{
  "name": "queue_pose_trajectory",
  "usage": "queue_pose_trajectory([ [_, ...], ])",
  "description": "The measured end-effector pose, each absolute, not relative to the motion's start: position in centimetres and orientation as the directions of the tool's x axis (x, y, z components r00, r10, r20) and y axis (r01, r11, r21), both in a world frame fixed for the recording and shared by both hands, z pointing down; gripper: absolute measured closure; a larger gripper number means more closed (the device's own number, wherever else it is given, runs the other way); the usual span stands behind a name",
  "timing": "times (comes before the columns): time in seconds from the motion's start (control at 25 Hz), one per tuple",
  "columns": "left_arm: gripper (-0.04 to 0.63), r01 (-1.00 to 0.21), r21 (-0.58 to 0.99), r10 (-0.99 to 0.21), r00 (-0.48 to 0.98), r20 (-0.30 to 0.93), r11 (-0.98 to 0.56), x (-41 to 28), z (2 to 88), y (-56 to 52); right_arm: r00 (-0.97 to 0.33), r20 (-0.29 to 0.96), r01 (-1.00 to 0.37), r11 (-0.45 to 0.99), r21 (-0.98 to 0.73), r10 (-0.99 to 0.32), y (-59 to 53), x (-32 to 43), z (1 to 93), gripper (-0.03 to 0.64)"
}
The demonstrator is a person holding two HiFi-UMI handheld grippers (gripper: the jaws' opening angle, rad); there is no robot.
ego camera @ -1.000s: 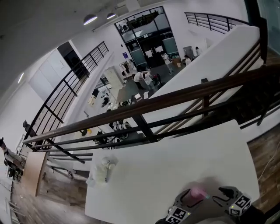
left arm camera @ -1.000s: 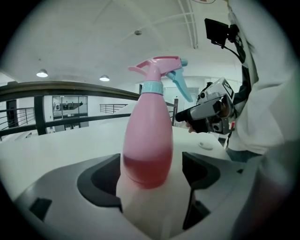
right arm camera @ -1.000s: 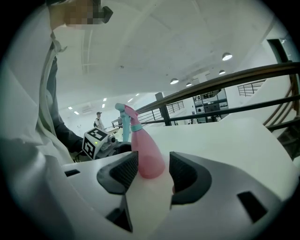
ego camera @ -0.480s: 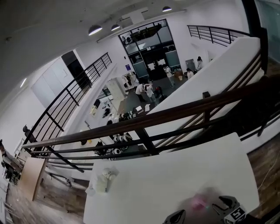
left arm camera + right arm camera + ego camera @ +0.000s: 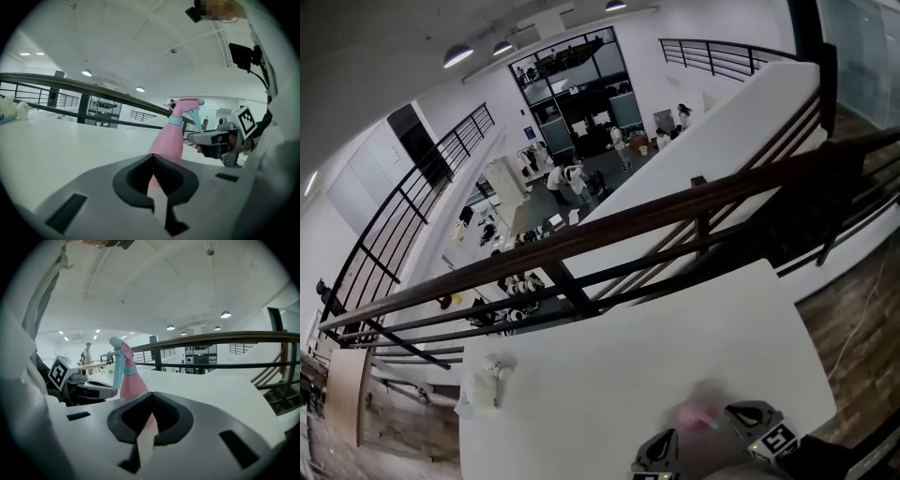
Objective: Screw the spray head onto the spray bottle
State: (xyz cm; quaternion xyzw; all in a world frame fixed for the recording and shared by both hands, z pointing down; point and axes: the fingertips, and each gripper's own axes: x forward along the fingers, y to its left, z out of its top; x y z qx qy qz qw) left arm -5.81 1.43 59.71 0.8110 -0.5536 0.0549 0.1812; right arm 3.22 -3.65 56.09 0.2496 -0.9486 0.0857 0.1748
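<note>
Standing upright on the white table (image 5: 609, 356) between the two grippers, the pink spray bottle (image 5: 168, 140) already carries its spray head (image 5: 183, 104) (blue collar and trigger), so the screwing looks done, or nearly. The left gripper (image 5: 152, 158) and right gripper (image 5: 151, 395) each have jaws pressed together on nothing, facing the bottle from opposite sides, probably so it stands free.

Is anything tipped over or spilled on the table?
No spill shows. The pink spray bottle stands upright, spray head on. Only a white bundle lies flopped at the table's far left corner; too small to identify.
</note>
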Motion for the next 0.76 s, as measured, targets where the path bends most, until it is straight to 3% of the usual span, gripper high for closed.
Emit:
queue_pose_trajectory([
  [0.52,0.589,-0.933,0.251,-0.900,0.326,0.288,-0.258,-7.1,60.0,1.7,-0.814,0.339,-0.519,0.852,-0.061,-0.472,-4.0,4.2,57.6,0.620],
  [0.76,0.589,-0.975,0.173,-0.935,0.186,0.302,-0.138,-14.7,63.3,-1.1,-0.881,0.311,-0.398,0.914,-0.079,-0.356,-7.9,-4.3,61.4,0.620],
])
